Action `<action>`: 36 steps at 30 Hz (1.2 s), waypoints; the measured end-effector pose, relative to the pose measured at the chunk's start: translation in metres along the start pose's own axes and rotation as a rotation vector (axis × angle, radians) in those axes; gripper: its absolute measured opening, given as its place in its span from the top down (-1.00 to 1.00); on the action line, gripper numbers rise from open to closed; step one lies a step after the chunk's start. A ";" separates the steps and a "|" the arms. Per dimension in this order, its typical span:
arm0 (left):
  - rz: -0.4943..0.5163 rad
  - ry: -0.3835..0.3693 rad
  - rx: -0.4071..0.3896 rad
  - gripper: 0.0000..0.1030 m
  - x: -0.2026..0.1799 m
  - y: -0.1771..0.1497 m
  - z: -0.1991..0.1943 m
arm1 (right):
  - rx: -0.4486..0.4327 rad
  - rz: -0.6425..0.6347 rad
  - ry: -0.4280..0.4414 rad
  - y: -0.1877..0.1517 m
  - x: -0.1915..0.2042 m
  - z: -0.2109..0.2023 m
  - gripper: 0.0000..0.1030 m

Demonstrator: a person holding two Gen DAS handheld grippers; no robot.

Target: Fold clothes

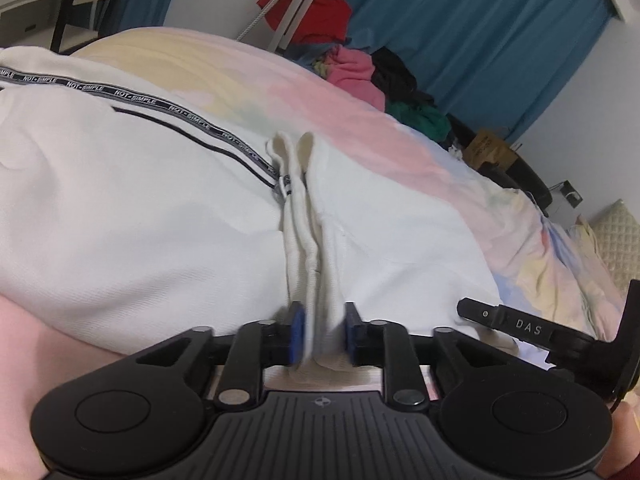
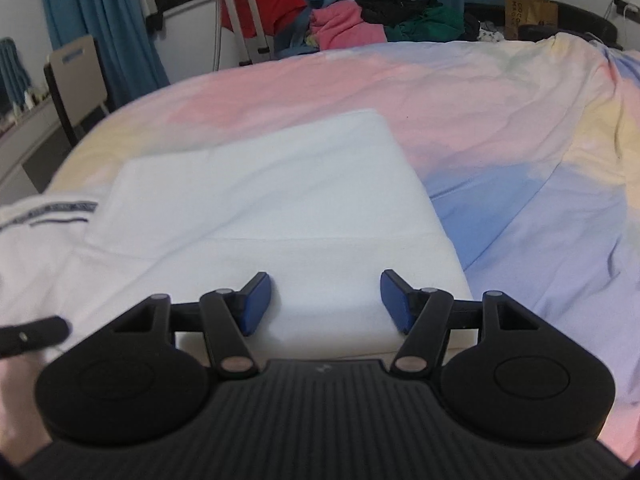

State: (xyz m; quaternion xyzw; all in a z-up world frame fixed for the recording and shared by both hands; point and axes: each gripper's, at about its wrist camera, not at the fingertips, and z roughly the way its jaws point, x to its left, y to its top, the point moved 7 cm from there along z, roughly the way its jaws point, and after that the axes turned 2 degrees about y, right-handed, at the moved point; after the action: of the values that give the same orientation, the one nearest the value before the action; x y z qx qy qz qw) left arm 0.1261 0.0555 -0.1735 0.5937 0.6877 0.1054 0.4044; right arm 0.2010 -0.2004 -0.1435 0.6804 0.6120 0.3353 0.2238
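Pinching a bunched ridge of the white garment (image 1: 160,184), the left gripper (image 1: 322,332) has its fingers nearly closed on cloth that runs straight ahead from them, along the bed (image 1: 392,148). The right gripper (image 2: 326,300) hovers with fingers spread wide and empty over the garment's folded end (image 2: 260,200), which lies directly ahead and below, its long axis running forward.

White garment (image 1: 140,208): matt woven cloth, fine ribbed texture, printed tape trim. Bedsheet (image 2: 500,128): soft pastel cotton, creased. Gripper pads (image 2: 256,304): blue rubbery, matt; housing black ribbed plastic.
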 end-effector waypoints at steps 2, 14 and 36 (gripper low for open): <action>-0.021 0.014 -0.018 0.06 0.004 0.005 -0.010 | -0.001 -0.001 -0.004 0.001 0.001 0.000 -0.24; -0.810 0.226 -0.201 -0.91 0.156 0.015 -0.090 | -0.016 0.005 -0.006 0.002 0.006 -0.008 -0.23; -0.626 0.325 -0.552 0.62 0.191 0.109 -0.085 | -0.021 -0.411 0.191 -0.033 0.114 -0.005 -0.27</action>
State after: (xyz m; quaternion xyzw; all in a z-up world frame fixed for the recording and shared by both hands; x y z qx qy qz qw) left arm 0.1543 0.2855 -0.1325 0.2026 0.8348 0.2494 0.4470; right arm 0.1778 -0.0834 -0.1433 0.5043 0.7525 0.3520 0.2356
